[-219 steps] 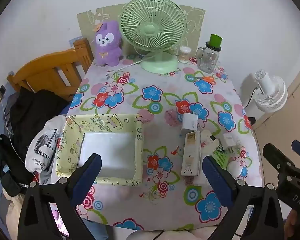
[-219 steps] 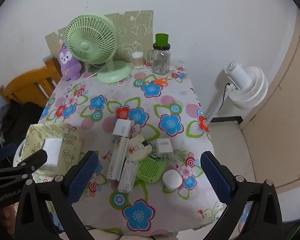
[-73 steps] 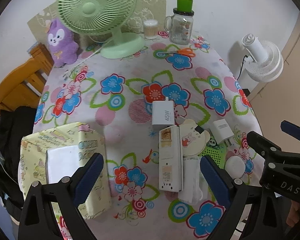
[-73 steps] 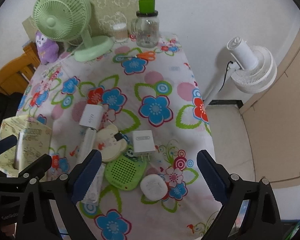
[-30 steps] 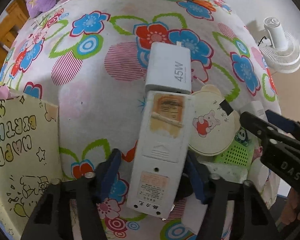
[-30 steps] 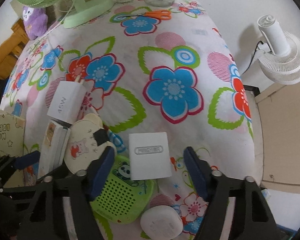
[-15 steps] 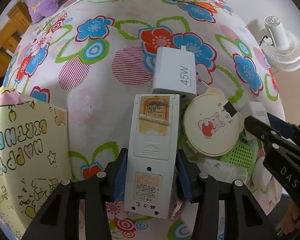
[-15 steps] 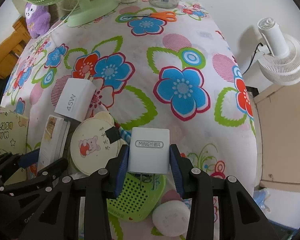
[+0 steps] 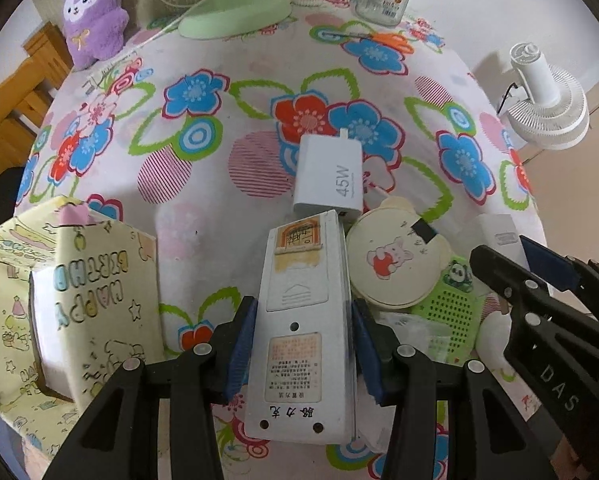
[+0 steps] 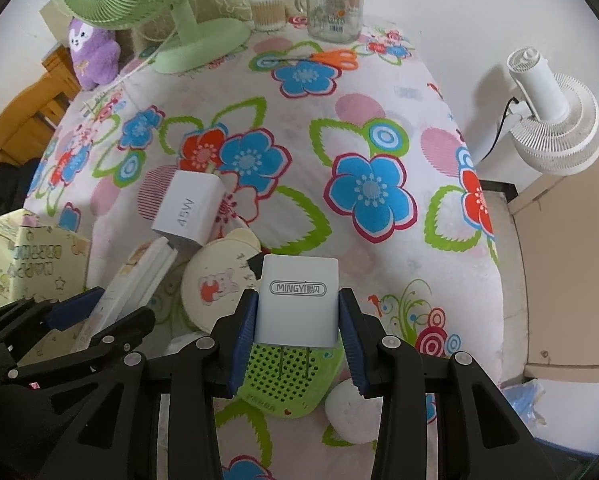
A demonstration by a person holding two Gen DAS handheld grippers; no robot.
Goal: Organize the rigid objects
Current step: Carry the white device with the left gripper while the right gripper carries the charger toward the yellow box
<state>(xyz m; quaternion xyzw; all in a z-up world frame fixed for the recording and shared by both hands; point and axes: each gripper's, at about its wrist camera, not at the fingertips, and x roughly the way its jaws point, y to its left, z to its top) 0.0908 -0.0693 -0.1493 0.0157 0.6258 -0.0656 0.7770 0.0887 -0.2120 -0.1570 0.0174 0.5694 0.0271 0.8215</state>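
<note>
My left gripper (image 9: 301, 344) is shut on a long white remote control (image 9: 305, 312), held face down a little above the floral table. My right gripper (image 10: 297, 336) is shut on a small white MINGYI plug charger (image 10: 297, 302), lifted with its prongs pointing down over a green perforated gadget (image 10: 287, 376). A white 45W charger (image 9: 331, 178) lies on the cloth just beyond the remote; it also shows in the right wrist view (image 10: 189, 208). A round cream mirror with a bear picture (image 9: 395, 264) lies between the two grippers. A yellow "Happy Birthday" box (image 9: 59, 300) stands at the left.
A green desk fan (image 10: 171, 12), a purple plush (image 9: 93, 20), a cotton-swab jar (image 10: 267, 10), a glass jar (image 10: 335, 4) and orange scissors (image 10: 335, 58) stand at the table's far side. A white round puck (image 10: 351, 414) lies near the front edge. A white floor fan (image 10: 551, 120) stands right of the table.
Both grippers came down from high above the table and closed, the left on the remote, the right on the MINGYI charger. Both objects have since lifted slightly.
</note>
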